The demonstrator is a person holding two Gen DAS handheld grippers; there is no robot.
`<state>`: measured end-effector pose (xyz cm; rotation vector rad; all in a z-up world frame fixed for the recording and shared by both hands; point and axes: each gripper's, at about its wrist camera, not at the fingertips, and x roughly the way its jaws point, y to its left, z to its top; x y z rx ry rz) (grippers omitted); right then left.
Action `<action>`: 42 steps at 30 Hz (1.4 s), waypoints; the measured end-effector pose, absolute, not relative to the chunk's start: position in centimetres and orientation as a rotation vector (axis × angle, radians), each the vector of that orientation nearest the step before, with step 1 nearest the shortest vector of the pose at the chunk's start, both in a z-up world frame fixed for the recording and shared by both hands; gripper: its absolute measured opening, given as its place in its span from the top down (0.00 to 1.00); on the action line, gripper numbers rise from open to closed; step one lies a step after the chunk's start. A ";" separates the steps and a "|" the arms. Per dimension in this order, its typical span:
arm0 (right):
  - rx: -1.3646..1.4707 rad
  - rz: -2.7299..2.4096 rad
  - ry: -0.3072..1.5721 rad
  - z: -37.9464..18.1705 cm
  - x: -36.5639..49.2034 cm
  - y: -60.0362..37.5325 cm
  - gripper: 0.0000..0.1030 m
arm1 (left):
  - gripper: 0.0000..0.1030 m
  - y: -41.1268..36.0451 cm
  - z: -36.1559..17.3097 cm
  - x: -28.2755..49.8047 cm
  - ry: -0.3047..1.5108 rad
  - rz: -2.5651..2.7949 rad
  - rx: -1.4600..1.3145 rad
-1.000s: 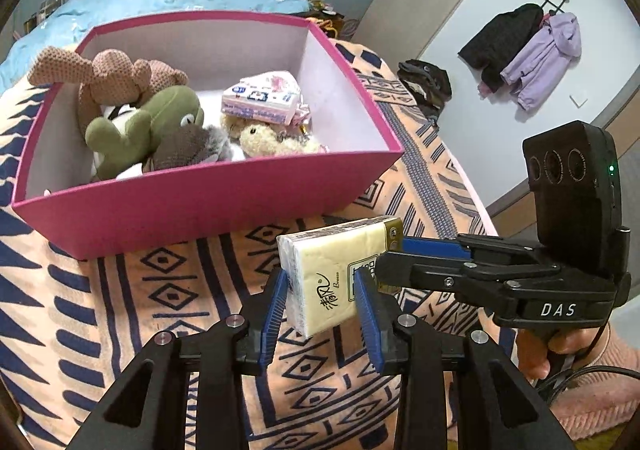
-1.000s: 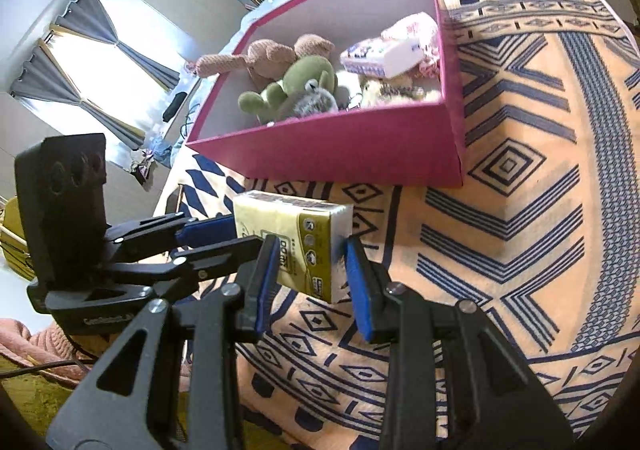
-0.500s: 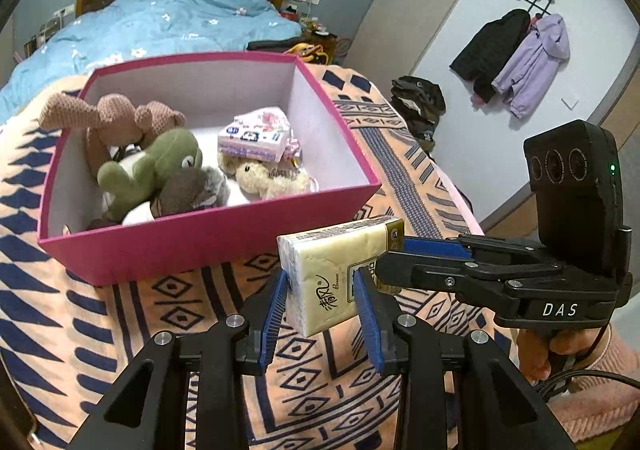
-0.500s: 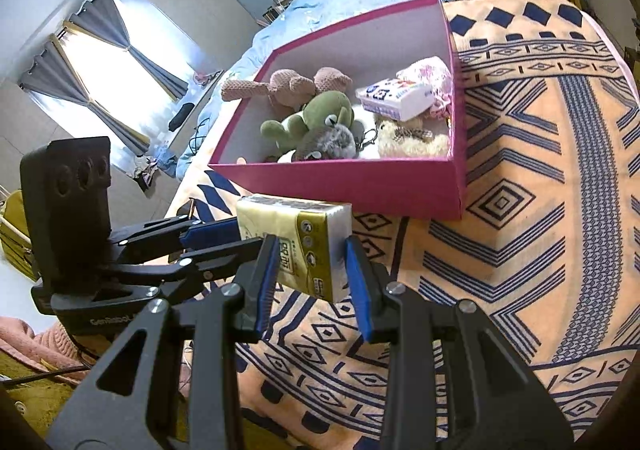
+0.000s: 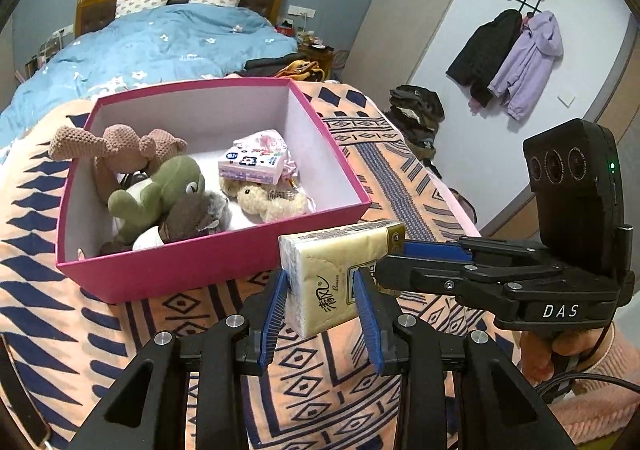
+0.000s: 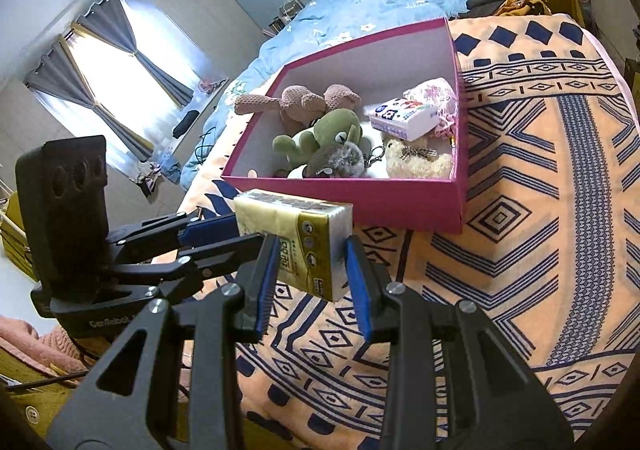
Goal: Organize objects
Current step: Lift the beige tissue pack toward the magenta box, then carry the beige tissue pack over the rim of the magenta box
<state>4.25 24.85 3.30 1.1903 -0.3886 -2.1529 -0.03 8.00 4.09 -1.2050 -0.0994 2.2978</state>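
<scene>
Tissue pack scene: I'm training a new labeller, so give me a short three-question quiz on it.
1. True or false: both grippers are shut on the tissue pack.
2. Which toy in the pink box is green: A) the frog, B) the beige bear, C) the pink knitted toy?
3. Fill in: the tissue pack is held ___ the box, above the patterned blanket.

Key: 1 true: left gripper and right gripper each clamp an end. 2 A. 3 outside.
</scene>
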 end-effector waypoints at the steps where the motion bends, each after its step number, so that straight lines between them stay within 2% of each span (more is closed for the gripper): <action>1: 1.188 -2.154 -0.389 3.4 4.2 24.8 0.65 | 0.66 8.0 4.2 0.0 -0.095 2.300 -1.202; 42: 1.122 -2.184 -0.371 5.1 3.1 24.7 0.65 | 0.66 8.0 5.5 -1.2 -0.086 2.329 -1.162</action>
